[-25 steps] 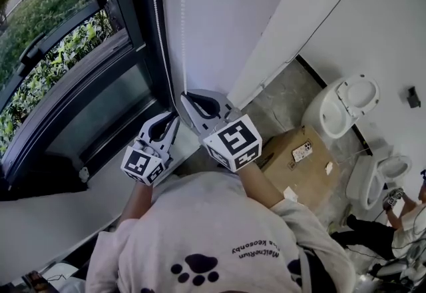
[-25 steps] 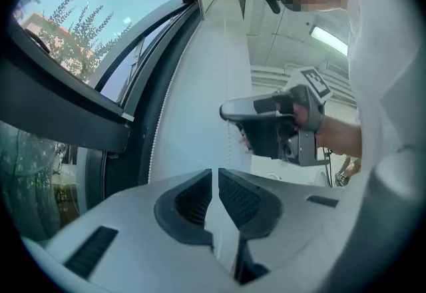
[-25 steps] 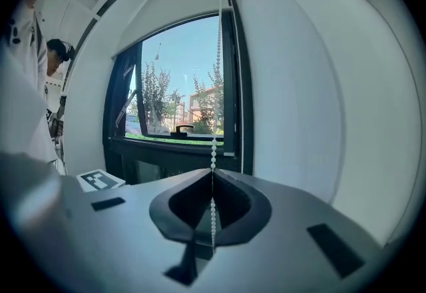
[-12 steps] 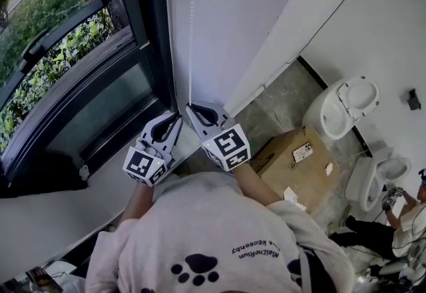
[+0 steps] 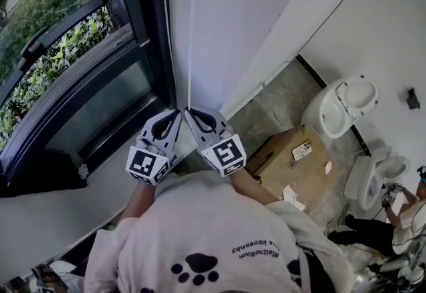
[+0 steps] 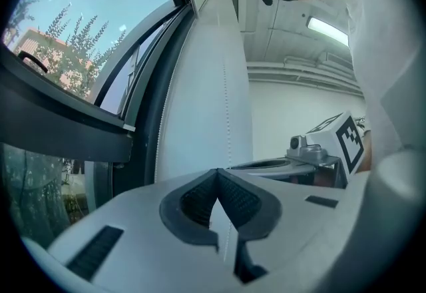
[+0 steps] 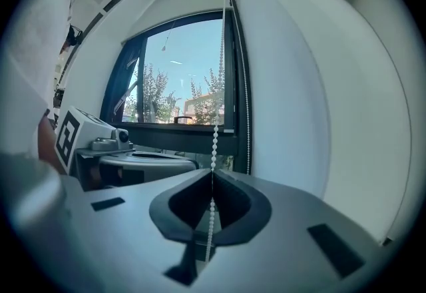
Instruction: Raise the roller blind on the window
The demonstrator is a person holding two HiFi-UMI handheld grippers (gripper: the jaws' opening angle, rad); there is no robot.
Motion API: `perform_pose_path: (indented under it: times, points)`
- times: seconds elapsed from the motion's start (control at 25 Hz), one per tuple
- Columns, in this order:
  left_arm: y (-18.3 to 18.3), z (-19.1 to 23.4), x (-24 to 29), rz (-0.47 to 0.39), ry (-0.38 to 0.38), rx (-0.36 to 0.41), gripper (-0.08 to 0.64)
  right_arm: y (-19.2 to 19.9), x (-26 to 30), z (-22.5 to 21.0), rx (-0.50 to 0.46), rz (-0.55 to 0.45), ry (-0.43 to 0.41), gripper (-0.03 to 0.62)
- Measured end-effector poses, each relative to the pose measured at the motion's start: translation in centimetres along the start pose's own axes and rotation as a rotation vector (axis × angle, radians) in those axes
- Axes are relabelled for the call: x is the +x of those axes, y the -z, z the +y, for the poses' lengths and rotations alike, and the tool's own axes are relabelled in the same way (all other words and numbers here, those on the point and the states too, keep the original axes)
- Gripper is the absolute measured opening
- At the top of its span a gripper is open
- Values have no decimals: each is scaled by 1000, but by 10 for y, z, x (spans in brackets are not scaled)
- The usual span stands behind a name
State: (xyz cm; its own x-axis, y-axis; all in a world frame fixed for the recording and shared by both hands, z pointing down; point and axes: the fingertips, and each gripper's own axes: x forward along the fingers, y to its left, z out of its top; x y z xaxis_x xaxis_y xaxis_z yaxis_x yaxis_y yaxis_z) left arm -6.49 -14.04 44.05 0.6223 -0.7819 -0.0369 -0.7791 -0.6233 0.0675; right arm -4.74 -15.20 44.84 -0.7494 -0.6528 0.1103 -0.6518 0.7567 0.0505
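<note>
Now: both grippers sit tip to tip, low beside the window (image 5: 66, 65).

Right gripper (image 7: 212, 175): jaws pinched together on the near strand of the bead chain (image 7: 214, 128), which runs straight up from the pads.

Left gripper (image 6: 217, 173): jaws have just been closing and now stand together, but no bead shows between the pads, only a pale wedge of wall. The strand comes down just to the side of its tips, at the right gripper's nose.

Far strand (image 7: 249, 118) hangs free against the window frame.

Blind fabric itself cannot be made out. The glass is uncovered as far up as the right gripper view shows, so the blind probably sits high or out of frame.

Risks, as judged:
- If left has closed beside the chain and not on it, then right letting go to reach higher leaves nothing holding — the blind could run back down.
- The chain is thin with smooth beads. Pull off the vertical and it may slip through the pads.
- The tips are nearly touching — a re-grip could knock one gripper into the other.
</note>
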Motion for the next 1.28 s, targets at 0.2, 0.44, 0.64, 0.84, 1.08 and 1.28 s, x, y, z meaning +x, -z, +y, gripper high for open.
perform_pose_path:
  times: [0.2,0.44,0.64,0.84,1.08,1.28]
  points:
    - [-2,1,-2,-14,-67,12,8,-2,-7,-4,-3,-59,80,8]
    - [-3,2,-1,-18,-113,29,8,-3,-10,-8,35,-86,120,8]
    - [-2,1,1,-15,-113,26,8,-8,-12,-6,-4,-100,138,9]
    - [-4,-2,2,-21,-106,24,8,-2,-12,3,-53,-58,129,36]
    - [-2,3,0,-18,-120,24,8,3,-15,2,-26,-60,142,109]
    - [-3,3,-3,-21,-135,24,7,0,-20,-6,18,-72,176,50]
